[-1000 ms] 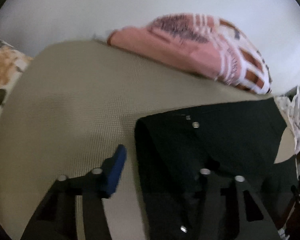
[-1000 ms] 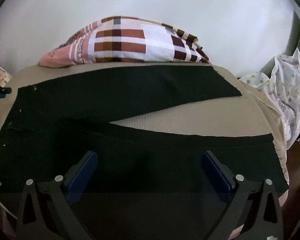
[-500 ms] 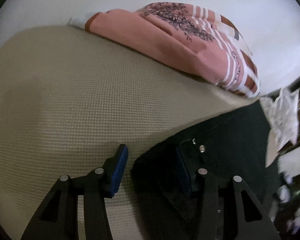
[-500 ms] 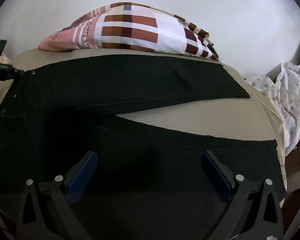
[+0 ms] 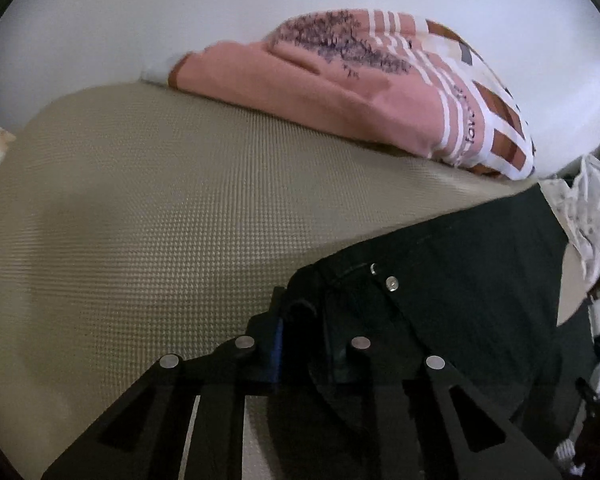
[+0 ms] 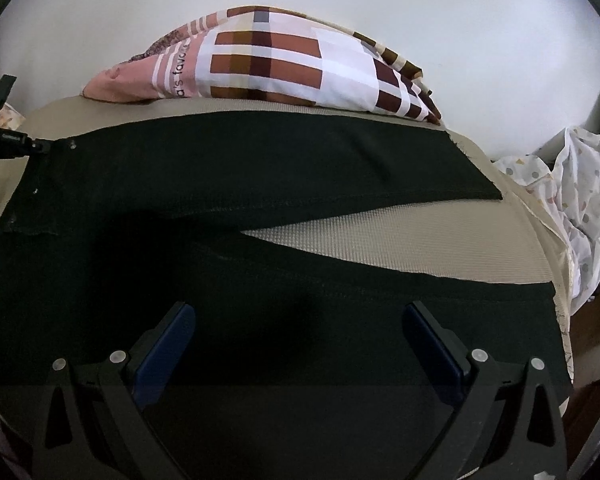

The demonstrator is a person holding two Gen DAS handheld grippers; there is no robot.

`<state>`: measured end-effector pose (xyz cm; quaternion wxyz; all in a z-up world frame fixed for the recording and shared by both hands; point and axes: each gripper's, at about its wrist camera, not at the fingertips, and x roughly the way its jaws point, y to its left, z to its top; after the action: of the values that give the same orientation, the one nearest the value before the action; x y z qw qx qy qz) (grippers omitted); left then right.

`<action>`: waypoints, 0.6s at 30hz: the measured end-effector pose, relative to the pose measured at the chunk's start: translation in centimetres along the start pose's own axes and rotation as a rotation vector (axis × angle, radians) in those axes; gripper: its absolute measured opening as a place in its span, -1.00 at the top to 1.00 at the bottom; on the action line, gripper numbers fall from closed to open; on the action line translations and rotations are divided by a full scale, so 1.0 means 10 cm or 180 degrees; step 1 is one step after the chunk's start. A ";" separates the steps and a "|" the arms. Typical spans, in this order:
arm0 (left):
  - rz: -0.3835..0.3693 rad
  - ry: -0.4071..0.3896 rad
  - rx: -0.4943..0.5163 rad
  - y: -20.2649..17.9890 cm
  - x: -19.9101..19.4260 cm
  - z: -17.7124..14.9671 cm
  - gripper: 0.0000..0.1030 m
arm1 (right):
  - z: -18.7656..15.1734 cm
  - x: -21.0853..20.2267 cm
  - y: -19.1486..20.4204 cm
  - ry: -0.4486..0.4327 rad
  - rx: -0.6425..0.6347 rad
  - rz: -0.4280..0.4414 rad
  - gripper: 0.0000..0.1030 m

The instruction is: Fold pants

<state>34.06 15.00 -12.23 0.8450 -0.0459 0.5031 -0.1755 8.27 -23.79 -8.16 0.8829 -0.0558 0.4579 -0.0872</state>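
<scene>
Black pants (image 6: 260, 184) lie spread flat on a beige textured bed surface (image 5: 140, 220), legs splayed apart to the right. In the left wrist view my left gripper (image 5: 300, 320) is shut on the far waistband corner of the pants (image 5: 440, 300), near a metal button (image 5: 391, 283). It also shows at the left edge of the right wrist view (image 6: 40, 146), pinching that corner. My right gripper (image 6: 300, 340) is open, hovering over the near leg, touching nothing.
A pink and checked pillow (image 6: 284, 64) lies along the bed's far edge against a white wall (image 5: 180, 8). A white patterned cloth (image 6: 580, 208) hangs off the right side. The bed's right edge (image 6: 556, 240) drops away.
My left gripper has closed from open onto the waistband corner. The right gripper has stayed open over the near leg, shifting only slightly.
</scene>
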 end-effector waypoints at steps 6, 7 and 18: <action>-0.0096 -0.0541 0.0012 -0.32 -0.64 -0.15 0.71 | 0.39 0.00 -0.18 -0.0038 0.0335 0.0988 -0.99; -0.0135 -0.0630 0.0044 -0.40 -0.74 -0.20 0.71 | 0.52 0.04 -0.23 0.0011 0.0456 0.1247 -0.99; -0.0388 -0.0980 0.0271 -1.13 -1.53 -1.06 0.71 | 1.65 1.08 -0.31 0.0879 0.1714 0.2871 -0.75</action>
<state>15.46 10.70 -1.81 0.9010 -0.0669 0.3562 -0.2385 27.57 -28.75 -6.77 0.7474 0.3864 0.5097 0.1796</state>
